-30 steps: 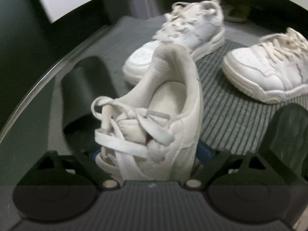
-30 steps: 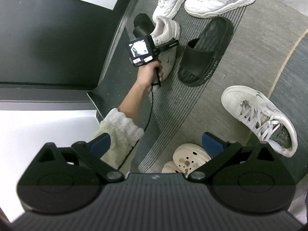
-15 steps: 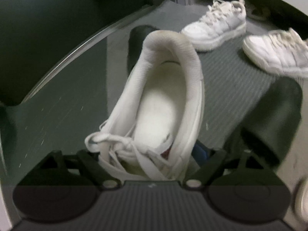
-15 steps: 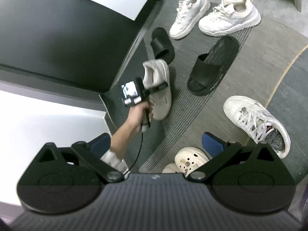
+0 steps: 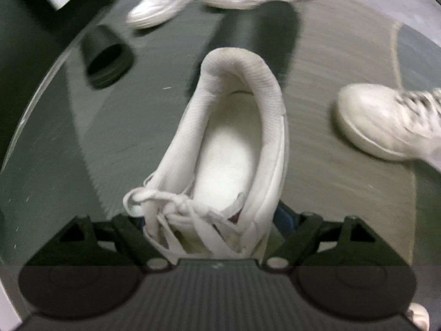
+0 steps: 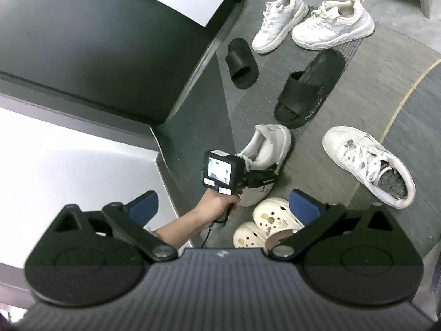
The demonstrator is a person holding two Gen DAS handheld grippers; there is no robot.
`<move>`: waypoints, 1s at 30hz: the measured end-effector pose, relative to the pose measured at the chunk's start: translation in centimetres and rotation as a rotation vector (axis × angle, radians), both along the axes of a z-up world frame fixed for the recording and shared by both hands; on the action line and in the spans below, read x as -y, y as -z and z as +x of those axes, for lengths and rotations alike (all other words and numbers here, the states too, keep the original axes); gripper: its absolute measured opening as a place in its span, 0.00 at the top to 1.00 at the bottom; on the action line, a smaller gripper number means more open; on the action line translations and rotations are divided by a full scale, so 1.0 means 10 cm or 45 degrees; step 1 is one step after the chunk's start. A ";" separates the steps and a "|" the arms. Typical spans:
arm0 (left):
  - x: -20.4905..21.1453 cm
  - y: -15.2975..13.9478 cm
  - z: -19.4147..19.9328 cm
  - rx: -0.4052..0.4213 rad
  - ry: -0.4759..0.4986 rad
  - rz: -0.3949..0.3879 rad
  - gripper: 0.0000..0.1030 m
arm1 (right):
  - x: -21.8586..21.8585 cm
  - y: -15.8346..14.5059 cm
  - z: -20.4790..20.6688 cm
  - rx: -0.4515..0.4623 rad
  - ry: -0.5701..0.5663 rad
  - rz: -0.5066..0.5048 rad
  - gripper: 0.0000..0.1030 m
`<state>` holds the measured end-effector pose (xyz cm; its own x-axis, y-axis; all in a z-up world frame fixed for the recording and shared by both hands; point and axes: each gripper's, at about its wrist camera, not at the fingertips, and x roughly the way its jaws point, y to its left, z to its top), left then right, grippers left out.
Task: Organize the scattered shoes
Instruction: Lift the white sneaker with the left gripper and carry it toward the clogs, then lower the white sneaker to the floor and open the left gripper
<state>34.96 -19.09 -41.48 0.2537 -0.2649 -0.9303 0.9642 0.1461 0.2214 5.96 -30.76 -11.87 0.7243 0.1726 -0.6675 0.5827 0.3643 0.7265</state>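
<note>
Right wrist view looks down on a grey floor (image 6: 344, 127) beside a dark cabinet (image 6: 96, 55). My left jaws (image 6: 261, 178) are closed on the sides of a white sneaker (image 6: 268, 149), near its laces, with its heel pointing away from the hand (image 6: 217, 207) that holds the tool. I cannot tell whether the sneaker rests on the floor or is lifted. Just beside its toe sits a pair of cream clogs (image 6: 264, 223). To the right, apart from it, lies a second sneaker (image 6: 366, 162), worn and laced. Beyond the heel lies a large black slide (image 6: 308, 88) on a ribbed mat (image 6: 350, 52), and a smaller slide (image 6: 241, 63) lies nearer the cabinet. At the far end, two white trainers (image 6: 311, 19) sit side by side.

Left wrist view, blurred, looks straight into the held sneaker (image 5: 231, 149) between my left jaws (image 5: 220, 237), its open collar filling the middle.

My right jaws (image 6: 223, 207) are wide open and hold nothing, with blue pads (image 6: 303, 204) showing on the fingers.
</note>
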 end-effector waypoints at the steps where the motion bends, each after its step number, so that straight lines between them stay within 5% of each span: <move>1: 0.03 0.04 -0.04 0.000 0.024 0.000 0.16 | 0.03 0.01 0.00 -0.016 0.011 -0.007 0.00; 6: 0.15 0.20 -0.12 0.047 0.025 -0.007 0.08 | 0.16 0.06 0.01 -0.078 0.051 -0.035 0.00; 14: 0.02 -0.20 -0.18 0.002 -0.189 -0.036 0.07 | 0.31 -0.14 0.01 -0.015 0.003 -0.238 0.00; 18: -0.01 -0.82 -0.30 -0.022 -0.255 -0.064 0.05 | 0.33 -0.15 -0.14 -0.007 0.025 -0.259 0.00; 24: -0.13 -2.00 -0.54 -0.049 -0.484 -0.295 0.01 | 0.25 -0.31 -0.28 0.026 -0.001 -0.333 0.00; 29: -0.24 -2.71 -0.60 -0.053 -0.786 -0.186 0.01 | 0.32 -0.52 -0.38 0.124 0.032 -0.355 0.00; 30: -0.28 -2.85 -0.60 -0.046 -0.832 -0.225 0.01 | 0.33 -0.57 -0.42 0.141 0.056 -0.369 0.00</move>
<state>28.98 -16.25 -13.01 0.3827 -0.2168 -0.8981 0.6720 0.7324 0.1095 1.77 -34.11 -6.21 0.7979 -0.0466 -0.6010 0.5258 0.5415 0.6560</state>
